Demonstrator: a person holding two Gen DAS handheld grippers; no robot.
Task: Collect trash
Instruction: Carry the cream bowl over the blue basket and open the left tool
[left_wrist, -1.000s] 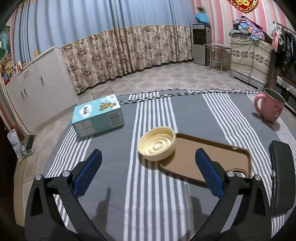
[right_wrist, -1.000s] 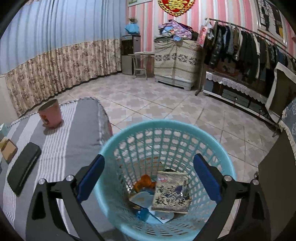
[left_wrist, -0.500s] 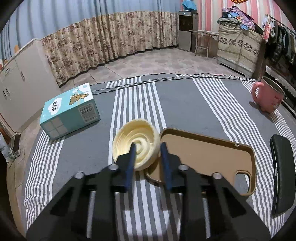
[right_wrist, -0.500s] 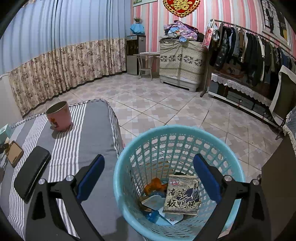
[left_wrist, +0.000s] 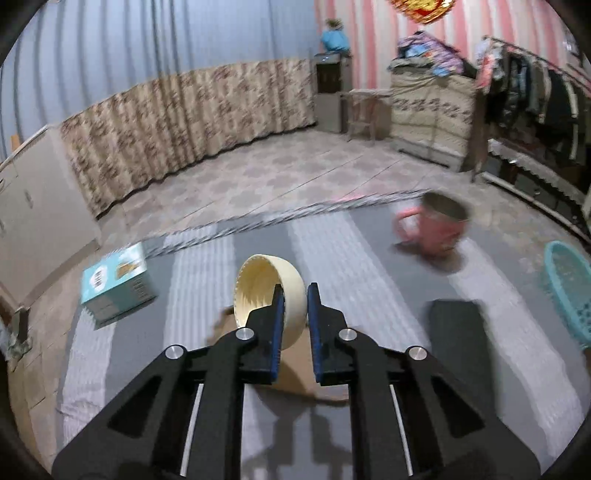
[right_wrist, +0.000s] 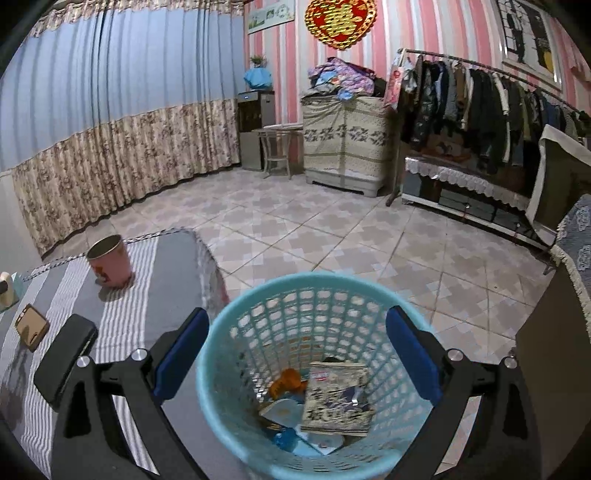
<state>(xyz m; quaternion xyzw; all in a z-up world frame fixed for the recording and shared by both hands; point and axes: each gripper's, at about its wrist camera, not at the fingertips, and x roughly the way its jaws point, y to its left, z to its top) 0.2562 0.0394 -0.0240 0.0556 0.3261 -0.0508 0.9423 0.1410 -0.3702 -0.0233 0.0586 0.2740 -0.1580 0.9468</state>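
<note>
Left tongs (left_wrist: 295, 295) are clamped on the rim of the cream lid (left_wrist: 271, 301), lifted clear of the counter (left_wrist: 369, 258). Right tongs (right_wrist: 295, 350) gape empty around the basket (right_wrist: 258, 332). Carry the lid right, level, past the mug (left_wrist: 432, 229), releasing only above the basket

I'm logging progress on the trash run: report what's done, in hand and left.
Done: wrappers already lie in the blue basket. In hand: the left gripper has just closed on the cream lid's rim, lifted off the table. Left: drop it in the basket; right gripper open above it.
</note>
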